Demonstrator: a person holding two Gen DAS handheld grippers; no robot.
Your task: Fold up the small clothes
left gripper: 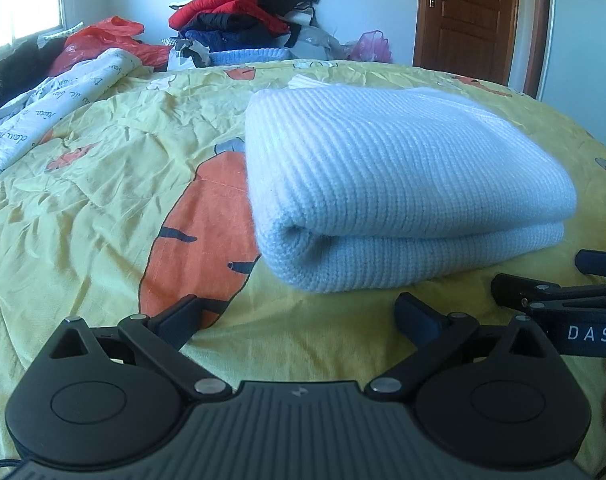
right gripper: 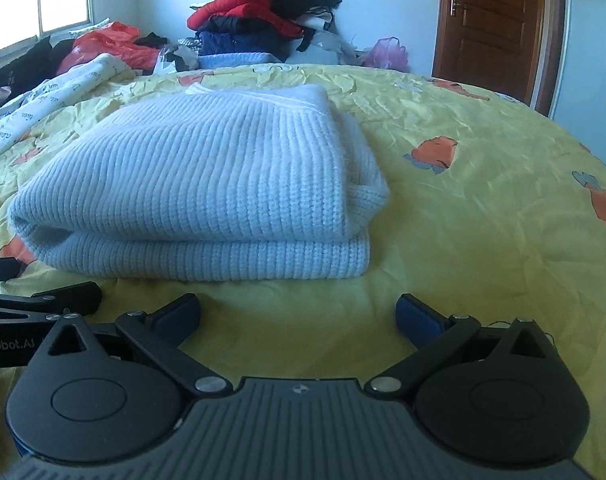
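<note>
Knit sweater (left gripper: 399, 184) folded, ahead of both spread claws, untouched.

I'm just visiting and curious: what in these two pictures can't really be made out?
- Inside of the folded sweater: both views show only its outer layers.
- Writing on the white quilt: too small and bent in both views.
- Clothes pile: a tangle, single pieces unclear.
- Right claw in the left view: cut off by the edge.
- Left claw in the right view: likewise.
</note>
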